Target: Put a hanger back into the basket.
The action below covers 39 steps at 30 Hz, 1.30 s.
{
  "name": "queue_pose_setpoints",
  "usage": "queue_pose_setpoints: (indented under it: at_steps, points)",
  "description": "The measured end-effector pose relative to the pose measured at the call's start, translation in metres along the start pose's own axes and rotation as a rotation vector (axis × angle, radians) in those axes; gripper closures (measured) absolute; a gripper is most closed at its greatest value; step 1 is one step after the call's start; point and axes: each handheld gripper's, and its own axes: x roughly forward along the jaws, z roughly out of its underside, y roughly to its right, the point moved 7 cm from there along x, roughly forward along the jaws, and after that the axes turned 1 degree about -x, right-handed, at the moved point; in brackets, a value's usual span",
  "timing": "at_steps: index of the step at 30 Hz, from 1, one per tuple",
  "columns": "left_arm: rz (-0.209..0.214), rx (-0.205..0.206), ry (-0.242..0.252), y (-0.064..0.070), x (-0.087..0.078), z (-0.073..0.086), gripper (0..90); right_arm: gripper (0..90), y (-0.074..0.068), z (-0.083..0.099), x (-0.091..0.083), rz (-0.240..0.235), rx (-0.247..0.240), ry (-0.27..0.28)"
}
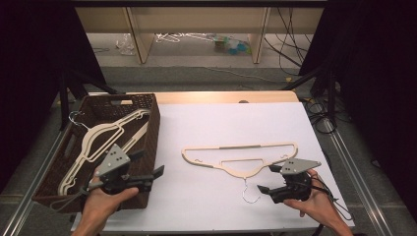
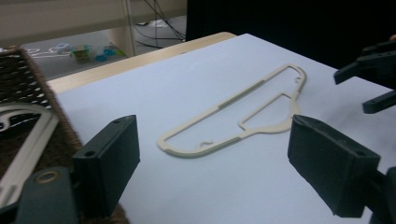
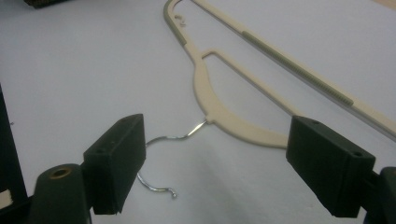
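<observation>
A cream hanger (image 1: pixel 239 158) lies flat on the white worktop (image 1: pixel 211 128), its wire hook (image 1: pixel 250 192) pointing toward the person. To its left stands a brown woven basket (image 1: pixel 152 123) that already holds other cream hangers (image 1: pixel 101 140). Judging by this layout, the work is moving hangers between basket and worktop; which way cannot be told.

The right gripper (image 1: pixel 270 179) sits low just beside the hook, its fingers spread wide and empty; in the right gripper view the hook (image 3: pixel 161 154) lies between them, with the hanger's neck (image 3: pixel 210 100) just beyond. The left gripper (image 1: pixel 152 164) hovers over the basket's near right corner, fingers likewise spread and holding nothing, and looks across at the hanger (image 2: pixel 233 112) in its own view. So the hanger on the worktop is not yet grasped; closing on it looks like the next step.

The worktop is a plain white sheet over a pale wooden table (image 1: pixel 221 97). Beyond it are a grey floor (image 1: pixel 196 76), wooden furniture legs, loose cables (image 1: pixel 285 46) and small clutter, with dark curtains on both sides.
</observation>
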Motion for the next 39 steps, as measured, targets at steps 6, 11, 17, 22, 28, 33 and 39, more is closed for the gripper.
queue_pose_setpoints:
  at_steps: [6, 11, 17, 22, 28, 33, 39]
  points:
    - [0.069, 0.002, 0.016, 0.032, 0.009, 0.013, 16.0, 19.9, -0.002, 0.0, -0.003, -0.003, 0.006, 0.006]
    - [0.073, 0.037, 0.01, 0.044, 0.016, 0.027, 15.9, 19.8, -0.003, 0.001, -0.002, -0.006, 0.008, 0.006]
    - [0.059, 0.057, -0.001, 0.043, 0.024, 0.044, 16.0, 19.5, -0.003, 0.002, 0.0, -0.012, 0.002, 0.007]
    - [0.074, 0.077, -0.032, 0.051, 0.029, 0.056, 16.1, 18.3, 0.0, 0.004, 0.003, -0.019, 0.006, -0.004]
    - [0.073, 0.098, -0.025, 0.054, 0.029, 0.06, 16.1, 17.6, 0.004, 0.006, 0.009, -0.016, 0.004, -0.022]
    - [0.068, 0.077, -0.021, 0.052, 0.028, 0.06, 16.2, 18.4, 0.014, 0.006, 0.021, -0.01, -0.009, -0.05]
    - [0.072, 0.07, -0.022, 0.051, 0.031, 0.062, 16.3, 19.9, 0.026, 0.009, 0.035, -0.012, -0.018, -0.093]
